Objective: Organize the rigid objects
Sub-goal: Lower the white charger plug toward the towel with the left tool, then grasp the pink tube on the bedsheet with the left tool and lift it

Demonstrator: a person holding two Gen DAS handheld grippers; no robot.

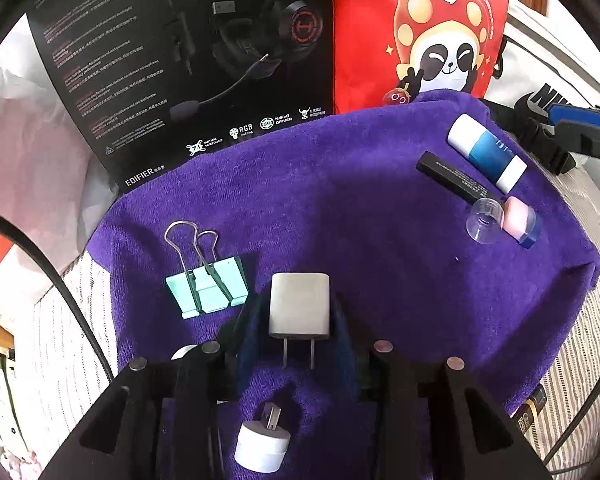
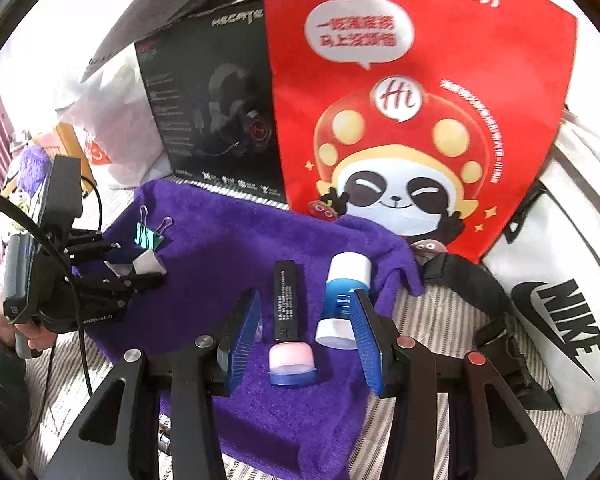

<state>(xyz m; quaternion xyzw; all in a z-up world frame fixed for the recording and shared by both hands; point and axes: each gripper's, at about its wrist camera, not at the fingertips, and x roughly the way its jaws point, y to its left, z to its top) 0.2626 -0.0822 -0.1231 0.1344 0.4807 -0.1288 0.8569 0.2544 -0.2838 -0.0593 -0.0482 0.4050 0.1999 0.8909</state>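
Observation:
On the purple towel (image 1: 340, 208) lies a white charger plug (image 1: 299, 306) with its prongs toward the camera. My left gripper (image 1: 298, 300) stands open around it, pads close beside its sides. A mint binder clip (image 1: 206, 284) lies just left of it and a small white USB adapter (image 1: 262, 446) lies under the gripper. My right gripper (image 2: 307, 294) is open over a pink-and-blue jar (image 2: 292, 362), a black tube (image 2: 286, 300) and a blue-and-white bottle (image 2: 342, 300), touching none of them. A clear cap (image 1: 484, 220) lies beside the jar.
A black headset box (image 1: 180, 60) and a red panda bag (image 1: 420, 32) stand behind the towel. A white Nike bag (image 2: 560, 312) with black straps lies at the right. Striped bedding (image 2: 440, 308) surrounds the towel. A black cable (image 1: 80, 312) runs along the left.

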